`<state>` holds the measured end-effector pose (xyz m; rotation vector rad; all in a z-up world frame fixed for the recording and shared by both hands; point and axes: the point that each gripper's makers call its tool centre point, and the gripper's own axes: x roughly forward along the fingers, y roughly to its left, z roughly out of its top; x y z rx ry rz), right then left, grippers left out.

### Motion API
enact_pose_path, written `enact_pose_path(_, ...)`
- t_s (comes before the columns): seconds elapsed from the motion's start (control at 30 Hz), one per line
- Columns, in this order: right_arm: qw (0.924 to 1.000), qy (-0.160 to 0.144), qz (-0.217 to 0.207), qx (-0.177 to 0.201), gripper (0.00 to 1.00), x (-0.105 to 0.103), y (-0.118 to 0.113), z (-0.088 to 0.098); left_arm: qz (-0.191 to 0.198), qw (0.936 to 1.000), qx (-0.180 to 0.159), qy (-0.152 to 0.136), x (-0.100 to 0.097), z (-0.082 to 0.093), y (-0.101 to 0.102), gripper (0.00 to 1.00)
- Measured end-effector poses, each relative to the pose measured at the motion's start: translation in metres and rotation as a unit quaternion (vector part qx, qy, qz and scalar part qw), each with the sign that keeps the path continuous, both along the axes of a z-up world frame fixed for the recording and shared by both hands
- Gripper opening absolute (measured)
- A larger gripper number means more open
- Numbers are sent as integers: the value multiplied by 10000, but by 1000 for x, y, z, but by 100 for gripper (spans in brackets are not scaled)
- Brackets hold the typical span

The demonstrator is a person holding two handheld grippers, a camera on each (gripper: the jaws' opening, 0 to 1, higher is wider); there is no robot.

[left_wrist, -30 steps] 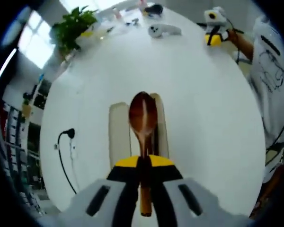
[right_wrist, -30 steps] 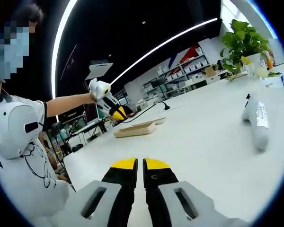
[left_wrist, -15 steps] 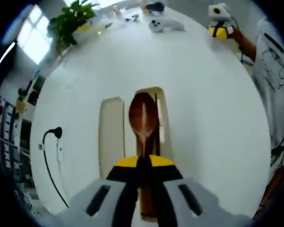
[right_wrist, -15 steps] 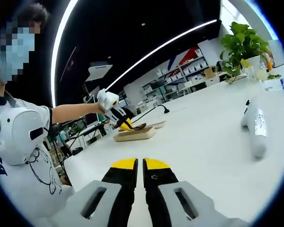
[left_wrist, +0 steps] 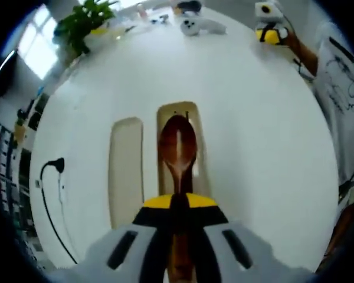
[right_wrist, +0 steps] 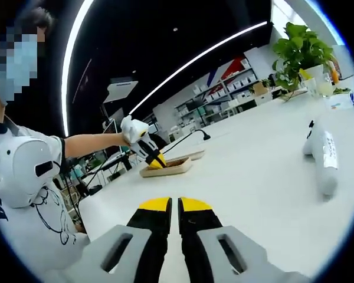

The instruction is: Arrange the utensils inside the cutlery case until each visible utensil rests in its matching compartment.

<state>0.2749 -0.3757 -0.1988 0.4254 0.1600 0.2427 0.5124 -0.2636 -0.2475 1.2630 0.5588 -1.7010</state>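
Lowered further — left gripper [left_wrist: 179, 203] clamped on the wooden spoon [left_wrist: 177, 147], bowl now over the case [left_wrist: 189, 112]'s right slot; release probably near. Right gripper [right_wrist: 177, 205] closed, empty, idle above the table [right_wrist: 265, 171].

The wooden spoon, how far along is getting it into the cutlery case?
Done: the left hand-held gripper has the wooden spoon clamped. In hand: it hangs over the cutlery case, beside the case's lid. Left: lowering and releasing it. The right hand-held gripper sits shut, holding nothing.

Lid [left_wrist: 125, 171] just beside case [left_wrist: 196, 141]; table [left_wrist: 265, 153] around seemingly open.
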Motion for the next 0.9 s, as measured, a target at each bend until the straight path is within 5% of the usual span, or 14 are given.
enact_pose_path(0.8,10000,-14,-36,-71,3,-7,2,3,120,9998,112,110,30,9,14,11)
enact_pose_path(0.9,9999,-32,-20,-99,3,-7,5,5,275,9993,-193,165,27,22,12,11)
